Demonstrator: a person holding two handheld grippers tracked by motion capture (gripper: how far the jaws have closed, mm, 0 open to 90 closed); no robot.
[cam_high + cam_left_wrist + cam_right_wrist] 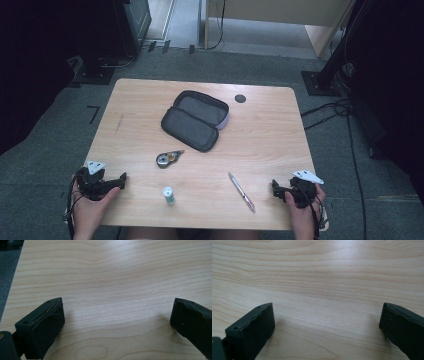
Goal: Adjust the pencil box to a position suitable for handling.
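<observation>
Where the near edge of the wooden table [280, 145] meets the person's forearms, the left hand-held gripper [121, 181] rests at about 7 o'clock and the right hand-held gripper [275, 188] at about 5 o'clock, each gripped in one hand. In both gripper views the two black jaws stand spread wide over bare wood grain, with nothing between them. Just beyond, near 6 o'clock, a small white-and-green tube [168, 195] stands upright between the two hand-held grippers, nearer the left one. A silver pen [241, 192] lies slanted just to the left of the right hand-held gripper, apart from it. Farther in, close to the table's centre, a grey correction-tape dispenser [165, 159] lies flat. Beyond it, toward 12 o'clock, a dark pencil case [195, 120] lies unzipped with its two halves folded apart. At about 1 o'clock, close to the far edge, a round dark cable port [240, 98] sits in the tabletop. Grey carpet [45, 160] surrounds the table.
</observation>
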